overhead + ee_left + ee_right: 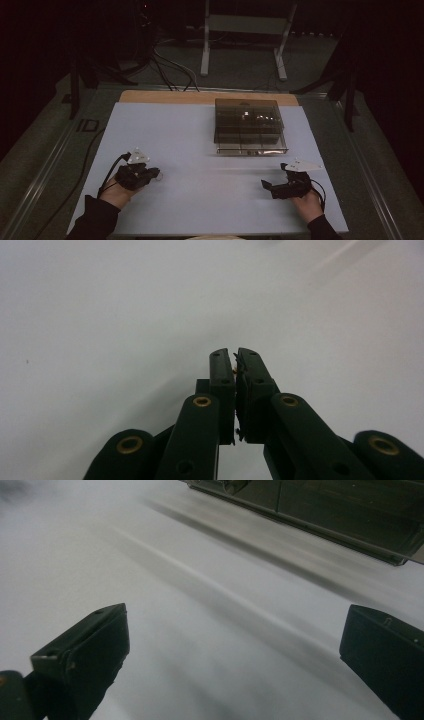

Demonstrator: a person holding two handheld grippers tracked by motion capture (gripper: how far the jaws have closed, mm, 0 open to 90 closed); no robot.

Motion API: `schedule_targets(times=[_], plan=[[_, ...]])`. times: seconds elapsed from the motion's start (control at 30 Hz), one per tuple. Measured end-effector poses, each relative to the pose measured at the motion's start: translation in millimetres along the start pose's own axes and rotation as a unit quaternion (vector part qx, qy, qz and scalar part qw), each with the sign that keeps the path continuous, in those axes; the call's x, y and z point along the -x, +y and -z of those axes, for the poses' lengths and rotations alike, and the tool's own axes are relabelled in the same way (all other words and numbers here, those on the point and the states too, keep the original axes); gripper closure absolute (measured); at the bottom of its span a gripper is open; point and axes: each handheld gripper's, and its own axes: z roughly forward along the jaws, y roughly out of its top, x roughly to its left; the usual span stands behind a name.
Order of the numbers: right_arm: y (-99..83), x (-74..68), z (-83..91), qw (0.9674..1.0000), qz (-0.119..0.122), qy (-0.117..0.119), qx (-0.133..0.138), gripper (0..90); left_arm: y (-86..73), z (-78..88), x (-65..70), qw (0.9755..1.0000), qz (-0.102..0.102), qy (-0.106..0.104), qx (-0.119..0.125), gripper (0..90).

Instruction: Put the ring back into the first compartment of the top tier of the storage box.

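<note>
A dark see-through compartment box [248, 125] stands at the back middle of the white table [190, 135]; its near edge also runs across the top of the right gripper view, box [325, 510]. My left gripper [155, 173] is held low over the front left of the table. Seen along its own jaws, the left gripper [235, 354] is shut, pads pressed together, with a tiny gold glint in the seam that I cannot identify. My right gripper [268, 186] hovers at the front right, pointing left. The right gripper [235, 645] stands wide open with only bare table between its fingers.
A strip of wood [200, 96] shows behind the white surface. Beyond the table lie floor cables [170, 70] and a white metal frame [245, 30]. A cable [107, 175] trails from the left gripper toward the table's left edge.
</note>
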Motion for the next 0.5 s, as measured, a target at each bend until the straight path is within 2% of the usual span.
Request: schedule_targets(times=[0.2,0.5], plan=[[0.1,-0.2,0.1,1.0,0.001,0.001,0.0,0.0,7.8,-0.9,1.5,1.0,0.001,-0.005,0.004,88.8],[0.1,-0.3,0.3,1.0,0.001,0.001,0.0,0.0,19.3,-1.3,5.3,0.9999,-0.012,-0.01,0.006,88.8]])
